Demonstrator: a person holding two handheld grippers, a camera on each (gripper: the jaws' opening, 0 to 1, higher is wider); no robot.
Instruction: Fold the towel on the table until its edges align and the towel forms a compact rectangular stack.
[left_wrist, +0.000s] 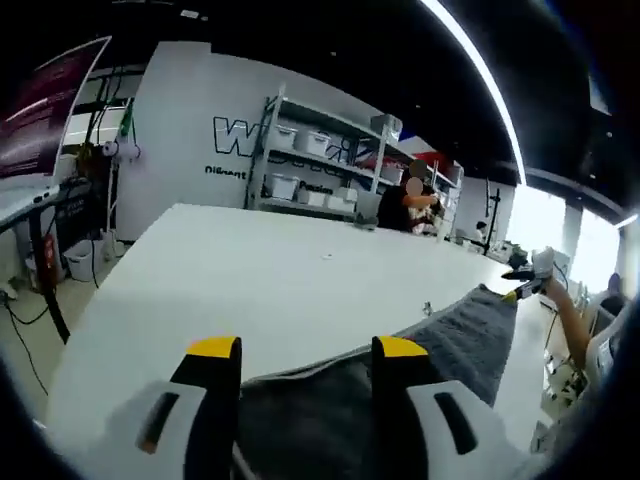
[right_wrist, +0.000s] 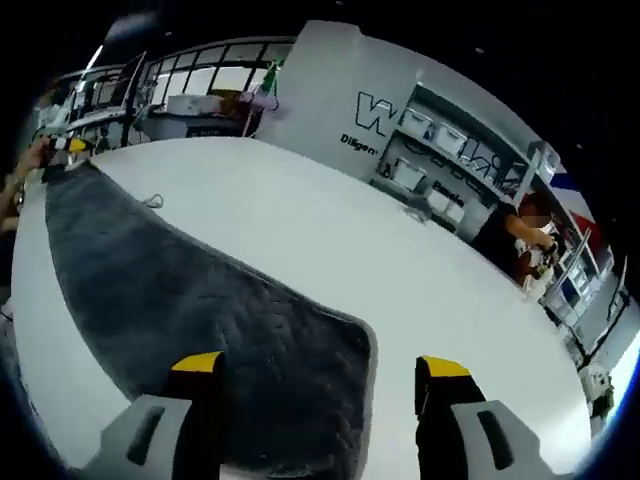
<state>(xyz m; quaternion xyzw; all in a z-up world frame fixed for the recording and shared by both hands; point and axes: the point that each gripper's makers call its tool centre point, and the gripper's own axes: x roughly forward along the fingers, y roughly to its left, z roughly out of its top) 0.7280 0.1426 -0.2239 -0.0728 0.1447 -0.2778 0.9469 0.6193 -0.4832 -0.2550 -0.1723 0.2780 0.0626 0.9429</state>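
Observation:
A dark grey towel (left_wrist: 450, 345) lies flat and stretched out along the white table (left_wrist: 250, 260). In the left gripper view, my left gripper (left_wrist: 306, 350) stands open over one short end, with the towel's edge between its yellow-tipped jaws. At the towel's far end a person's arm holds my right gripper (left_wrist: 525, 280). In the right gripper view, the towel (right_wrist: 180, 290) runs from near my open right gripper (right_wrist: 320, 365) up to the left gripper (right_wrist: 68, 146) at the far corner. The towel's rounded corner lies between the right jaws.
Most of the table (right_wrist: 400, 260) beside the towel is bare white. Metal shelves with white bins (left_wrist: 320, 160) stand along the back wall, and a person (left_wrist: 405, 205) stands there. A monitor (left_wrist: 40, 110) and cables are off the table's left side.

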